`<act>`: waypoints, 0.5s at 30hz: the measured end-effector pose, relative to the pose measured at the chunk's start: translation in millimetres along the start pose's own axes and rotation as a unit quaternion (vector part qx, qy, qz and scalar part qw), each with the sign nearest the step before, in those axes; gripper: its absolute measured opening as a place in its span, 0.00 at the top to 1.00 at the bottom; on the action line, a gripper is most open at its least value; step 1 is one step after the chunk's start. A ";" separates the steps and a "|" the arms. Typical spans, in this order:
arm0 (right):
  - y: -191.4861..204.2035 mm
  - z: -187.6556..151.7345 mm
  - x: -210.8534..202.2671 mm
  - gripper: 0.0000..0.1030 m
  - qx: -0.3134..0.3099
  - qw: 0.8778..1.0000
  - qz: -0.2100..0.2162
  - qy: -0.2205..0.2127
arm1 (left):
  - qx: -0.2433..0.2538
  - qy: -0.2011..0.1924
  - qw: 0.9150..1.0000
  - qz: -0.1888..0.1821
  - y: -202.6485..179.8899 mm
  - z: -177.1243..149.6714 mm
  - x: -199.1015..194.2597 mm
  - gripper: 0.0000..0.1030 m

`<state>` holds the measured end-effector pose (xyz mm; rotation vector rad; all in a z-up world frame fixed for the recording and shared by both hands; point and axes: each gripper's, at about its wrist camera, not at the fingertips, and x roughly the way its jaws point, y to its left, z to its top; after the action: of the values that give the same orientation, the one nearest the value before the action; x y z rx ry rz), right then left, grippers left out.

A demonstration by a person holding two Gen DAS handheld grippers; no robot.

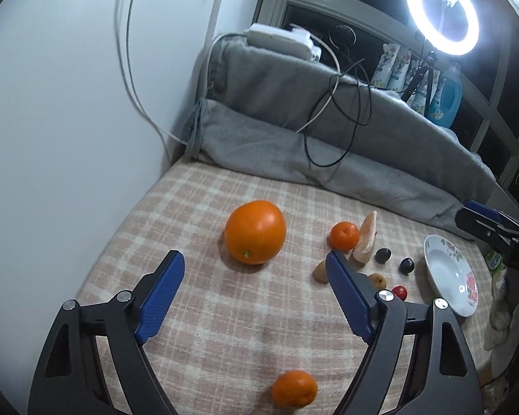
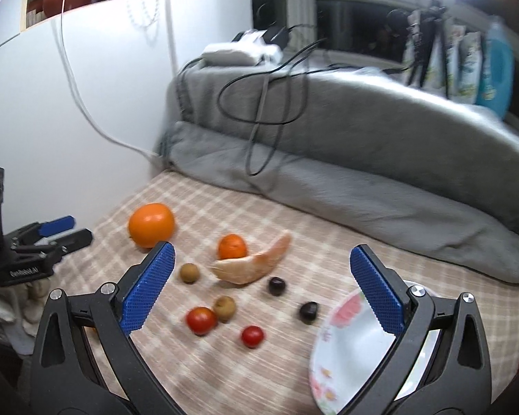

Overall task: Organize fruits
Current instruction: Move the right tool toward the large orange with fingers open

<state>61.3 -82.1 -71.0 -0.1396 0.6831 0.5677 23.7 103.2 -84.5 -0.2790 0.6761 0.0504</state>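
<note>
Fruits lie loose beside the white floral ceramic plate (image 2: pixel 345 352); both grippers' fingers (image 1: pixel 162 290) (image 2: pixel 377 294) gape wide, empty. Risk: the large round orange (image 1: pixel 255 231) rolling if nudged.

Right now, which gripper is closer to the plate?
Right. The right gripper hangs open directly over the plate's edge; the left gripper is open across the cloth, facing the big orange.

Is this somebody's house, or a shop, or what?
Probably a room in someone's home. Fruit lies on a checked cloth, a grey blanket is bunched by a dark window, and a ring light shines over it.
</note>
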 end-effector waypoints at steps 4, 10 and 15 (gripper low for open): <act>7.9 8.9 24.1 0.03 0.005 0.999 0.037 0.026 | -0.007 0.010 1.000 -0.006 6.7 -1.5 7.6 0.21; 22.2 22.6 62.0 0.03 0.022 0.993 0.095 0.068 | -0.018 0.025 0.999 -0.019 14.4 -1.0 23.5 0.27; 34.3 28.3 92.5 0.09 0.046 0.982 0.144 0.111 | -0.024 0.038 0.998 -0.031 19.0 -2.0 36.5 0.31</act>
<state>117.0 -3.1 -105.5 -0.0172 0.9546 0.8048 48.3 119.3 -113.3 -0.3499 0.7420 -0.0035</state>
